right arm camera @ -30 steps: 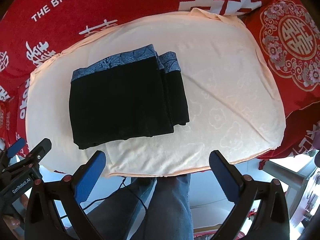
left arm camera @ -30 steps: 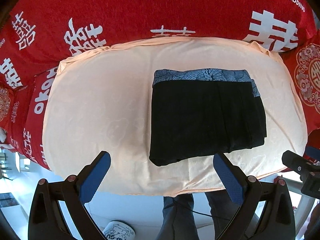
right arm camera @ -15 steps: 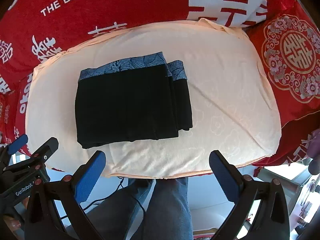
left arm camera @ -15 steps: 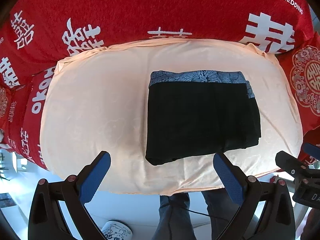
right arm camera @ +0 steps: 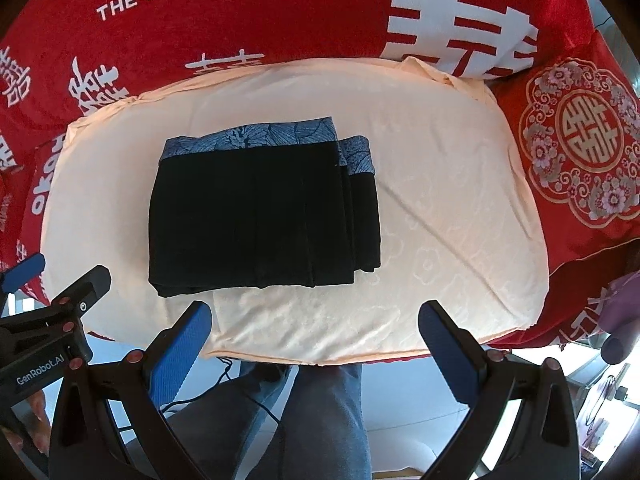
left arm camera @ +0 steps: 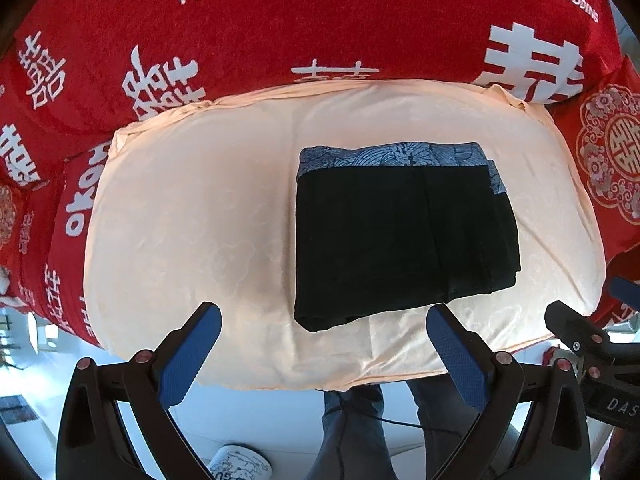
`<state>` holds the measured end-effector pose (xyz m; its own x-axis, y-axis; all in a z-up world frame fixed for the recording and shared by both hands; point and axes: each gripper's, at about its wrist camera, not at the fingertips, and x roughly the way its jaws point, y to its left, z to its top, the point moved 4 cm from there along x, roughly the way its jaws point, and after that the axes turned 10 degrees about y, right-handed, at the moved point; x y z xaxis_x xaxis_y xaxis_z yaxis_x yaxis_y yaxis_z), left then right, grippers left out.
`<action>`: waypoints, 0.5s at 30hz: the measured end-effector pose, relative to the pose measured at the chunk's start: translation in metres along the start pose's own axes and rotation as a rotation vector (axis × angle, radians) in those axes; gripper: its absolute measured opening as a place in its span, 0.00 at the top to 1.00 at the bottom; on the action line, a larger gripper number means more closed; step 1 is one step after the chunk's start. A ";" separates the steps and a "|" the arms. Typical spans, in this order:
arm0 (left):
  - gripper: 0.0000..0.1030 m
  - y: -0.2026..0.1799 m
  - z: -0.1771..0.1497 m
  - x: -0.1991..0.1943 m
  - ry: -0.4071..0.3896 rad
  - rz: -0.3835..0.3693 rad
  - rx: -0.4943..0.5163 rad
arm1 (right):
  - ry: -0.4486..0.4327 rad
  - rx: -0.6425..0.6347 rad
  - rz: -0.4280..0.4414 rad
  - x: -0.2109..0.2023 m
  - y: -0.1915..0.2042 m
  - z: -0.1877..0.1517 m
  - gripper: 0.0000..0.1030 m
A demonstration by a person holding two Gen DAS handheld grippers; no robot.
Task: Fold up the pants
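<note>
Ahead of both sets of jaws, the pants lie folded into a compact black rectangle on the peach cloth, grey patterned waistband on the far side. The left gripper and right gripper hang spread wide with nothing between them, short of the cloth's near edge. The fold looks finished; a careless dip could snag the staggered layers beyond the right jaws and pull them apart.
</note>
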<state>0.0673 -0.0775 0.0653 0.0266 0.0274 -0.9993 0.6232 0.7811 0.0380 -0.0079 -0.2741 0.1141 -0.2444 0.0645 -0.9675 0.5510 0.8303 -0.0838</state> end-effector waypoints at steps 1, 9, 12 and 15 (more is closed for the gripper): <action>0.00 -0.001 0.000 -0.001 -0.004 0.000 0.006 | -0.001 0.001 -0.002 0.000 0.000 0.000 0.00; 0.00 0.000 -0.001 -0.002 -0.004 0.002 0.010 | -0.006 0.017 -0.002 -0.001 -0.002 0.000 0.00; 0.00 0.001 -0.001 -0.002 -0.008 0.002 0.007 | -0.007 0.022 -0.001 -0.001 -0.002 -0.001 0.00; 0.00 0.002 -0.001 -0.002 -0.007 -0.001 0.006 | -0.007 0.022 -0.001 -0.001 -0.001 -0.001 0.00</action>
<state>0.0677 -0.0749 0.0677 0.0310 0.0223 -0.9993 0.6276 0.7776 0.0368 -0.0092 -0.2748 0.1156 -0.2399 0.0598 -0.9690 0.5681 0.8180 -0.0901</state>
